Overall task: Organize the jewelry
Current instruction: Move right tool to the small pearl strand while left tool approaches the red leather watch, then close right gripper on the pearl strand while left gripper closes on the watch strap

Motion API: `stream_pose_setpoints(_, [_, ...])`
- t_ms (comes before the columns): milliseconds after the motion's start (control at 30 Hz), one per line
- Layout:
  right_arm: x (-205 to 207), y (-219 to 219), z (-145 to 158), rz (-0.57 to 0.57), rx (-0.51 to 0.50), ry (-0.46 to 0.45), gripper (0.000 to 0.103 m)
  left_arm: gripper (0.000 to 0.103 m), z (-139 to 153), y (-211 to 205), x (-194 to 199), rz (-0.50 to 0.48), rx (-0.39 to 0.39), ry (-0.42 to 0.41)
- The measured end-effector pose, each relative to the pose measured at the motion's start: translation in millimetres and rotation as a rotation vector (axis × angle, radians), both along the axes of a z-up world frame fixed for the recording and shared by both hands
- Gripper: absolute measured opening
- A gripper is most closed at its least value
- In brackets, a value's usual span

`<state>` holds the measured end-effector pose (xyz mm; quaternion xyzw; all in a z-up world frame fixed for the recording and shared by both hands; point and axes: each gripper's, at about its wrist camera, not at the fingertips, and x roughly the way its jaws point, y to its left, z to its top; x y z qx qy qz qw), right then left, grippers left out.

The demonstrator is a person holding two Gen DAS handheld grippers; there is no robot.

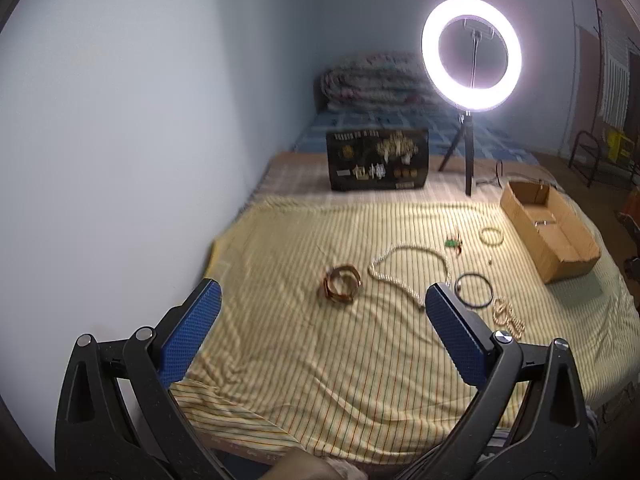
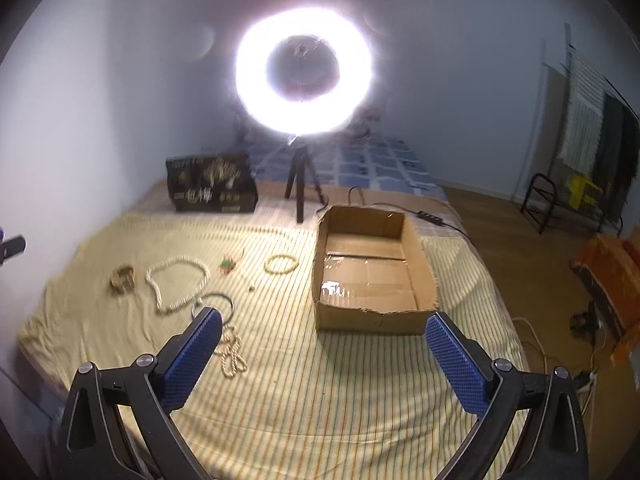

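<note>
Jewelry lies spread on a yellow striped cloth (image 1: 320, 340). A brown bangle stack (image 1: 340, 283) (image 2: 122, 278), a white bead necklace (image 1: 404, 270) (image 2: 176, 280), a dark ring bangle (image 1: 474, 289) (image 2: 218, 304), a pale bead strand (image 1: 507, 316) (image 2: 232, 350), a pale green bracelet (image 1: 491, 236) (image 2: 281, 263) and a small green-red piece (image 1: 574, 245) (image 2: 227, 265) lie apart. An open cardboard box (image 1: 548, 228) (image 2: 372, 272) stands to the right. My left gripper (image 1: 322, 322) is open and empty, above the cloth's near part. My right gripper (image 2: 323, 346) is open and empty, in front of the box.
A lit ring light on a tripod (image 1: 471, 54) (image 2: 304, 72) stands behind the cloth, with its cable beside the box. A black printed box (image 1: 378, 159) (image 2: 212, 183) stands at the back. A wall runs along the left. A folded quilt (image 1: 372, 80) lies far back.
</note>
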<state>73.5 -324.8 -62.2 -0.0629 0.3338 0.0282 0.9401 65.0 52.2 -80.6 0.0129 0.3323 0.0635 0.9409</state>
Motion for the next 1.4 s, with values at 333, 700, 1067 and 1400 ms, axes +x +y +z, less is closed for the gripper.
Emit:
stream_pose_setpoints(333, [42,18,-55,0.117,-0.085,0.180,0.103,0.096,-50,14,42,-0.031,-0.088,0.130])
stream_pose_setpoints(700, [78,26,-107,0.185,0.014,0.342,0.087,0.064,-103,45,110,0.021,-0.206,0.264])
stream_pose_setpoints(1067, [96,63,-147,0.315,0.031,0.476,0.076,0.042,-142,67,162,0.037,-0.318,0.373])
stream_pose_setpoints(1400, [106,89,-172,0.352,-0.033,0.557,0.074,0.037,-163,61,184,0.025,-0.339,0.435])
